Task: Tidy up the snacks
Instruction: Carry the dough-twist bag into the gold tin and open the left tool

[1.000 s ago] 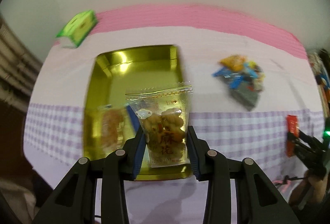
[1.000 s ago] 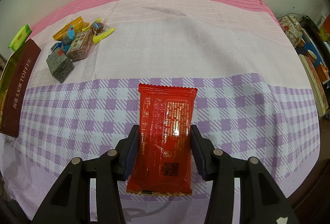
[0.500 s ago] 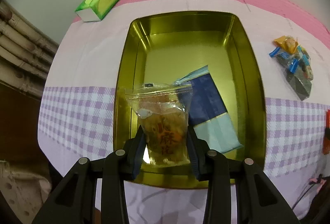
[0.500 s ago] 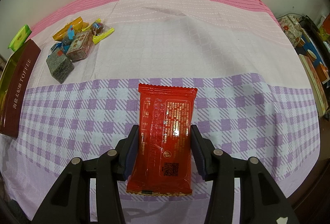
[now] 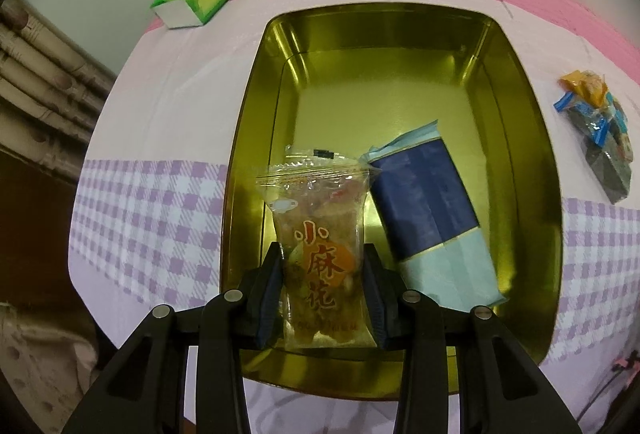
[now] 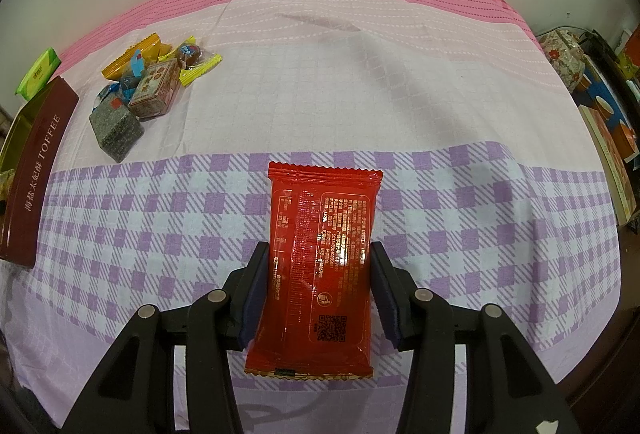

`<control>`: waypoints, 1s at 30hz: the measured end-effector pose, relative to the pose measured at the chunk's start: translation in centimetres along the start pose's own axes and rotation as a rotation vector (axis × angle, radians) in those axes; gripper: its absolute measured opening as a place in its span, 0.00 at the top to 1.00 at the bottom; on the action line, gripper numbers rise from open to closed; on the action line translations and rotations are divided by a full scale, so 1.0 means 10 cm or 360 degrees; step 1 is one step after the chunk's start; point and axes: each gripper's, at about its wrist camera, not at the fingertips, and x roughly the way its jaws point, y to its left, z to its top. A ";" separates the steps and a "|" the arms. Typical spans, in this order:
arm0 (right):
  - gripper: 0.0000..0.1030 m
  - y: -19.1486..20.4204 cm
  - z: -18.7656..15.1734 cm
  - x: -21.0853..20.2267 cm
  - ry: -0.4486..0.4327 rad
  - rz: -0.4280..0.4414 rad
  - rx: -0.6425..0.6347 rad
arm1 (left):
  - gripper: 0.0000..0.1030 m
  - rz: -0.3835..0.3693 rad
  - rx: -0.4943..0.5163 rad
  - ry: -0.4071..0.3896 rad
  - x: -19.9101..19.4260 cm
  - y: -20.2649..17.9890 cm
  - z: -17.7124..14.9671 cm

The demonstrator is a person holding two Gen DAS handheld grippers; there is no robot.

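Both tongs (image 5: 323,276) (image 6: 318,276) clamp snack packets (image 5: 320,246) (image 6: 320,254) between pads.

Both tongs (image 5: 322,288) (image 6: 317,290) clamped, pointing downward

The left gripper (image 5: 322,266), clamped on a clear plastic packet of fried twists with orange lettering (image 5: 320,254), travelled from the near edge of the gold rectangular metal tin (image 5: 248,138) to above its interior and descended, bringing the packet beside a dark-blue and pale-teal wrapped packet (image 5: 432,218) inside.
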 end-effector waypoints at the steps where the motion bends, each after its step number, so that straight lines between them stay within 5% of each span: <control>1: 0.56 -0.01 0.00 0.00 0.0000 0.0000 0.0000 | 0.62 0.0001 -0.0001 0.0002 0.01 0.01 0.00; 17: 0.55 0.00 0.02 0.01 0.0032 -0.0019 0.0000 | 0.56 -0.0138 -0.0048 -0.0057 0.00 0.10 -0.03; 30: 0.61 0.02 0.03 -0.02 0.0046 -0.0053 -0.0012 | 0.42 -0.0232 -0.0093 -0.0274 -0.29 0.17 -0.12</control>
